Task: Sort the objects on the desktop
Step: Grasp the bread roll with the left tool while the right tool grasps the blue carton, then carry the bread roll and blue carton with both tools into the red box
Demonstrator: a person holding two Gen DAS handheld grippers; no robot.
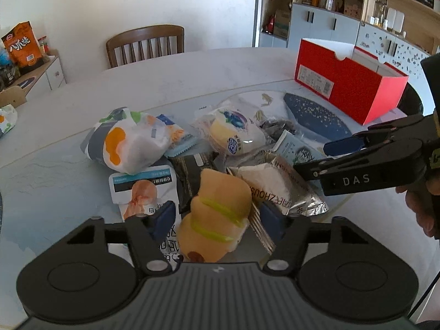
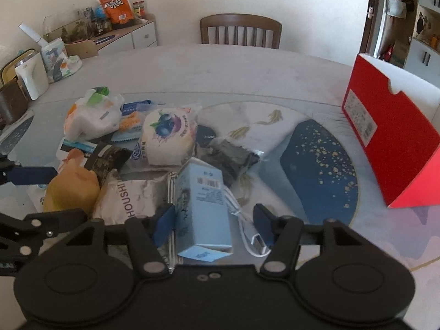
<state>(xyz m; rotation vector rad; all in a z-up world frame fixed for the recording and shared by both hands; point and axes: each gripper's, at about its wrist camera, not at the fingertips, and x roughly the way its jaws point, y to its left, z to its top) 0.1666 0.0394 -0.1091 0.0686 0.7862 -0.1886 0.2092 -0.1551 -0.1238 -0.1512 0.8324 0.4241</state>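
Note:
A pile of snack packets and small goods lies on the round table. My left gripper (image 1: 218,217) is open, its jaws on either side of a yellow squishy toy (image 1: 220,214) with green stripes, not closed on it. The toy also shows in the right wrist view (image 2: 73,189). My right gripper (image 2: 214,222) is open around a light blue box (image 2: 202,206), with a white USB cable (image 2: 247,233) beside its right finger. The right gripper shows in the left wrist view (image 1: 324,156) over the silver packet (image 1: 280,189). An open red box (image 1: 349,82) stands at the far right.
Other packets lie around: a white and orange bag (image 1: 129,143), a blueberry bun pack (image 2: 167,137), a dark packet (image 2: 233,154), a face-mask sachet (image 1: 143,189). A blue place mat (image 2: 316,170) lies right. A wooden chair (image 2: 240,30) and a side cabinet (image 2: 123,35) stand behind the table.

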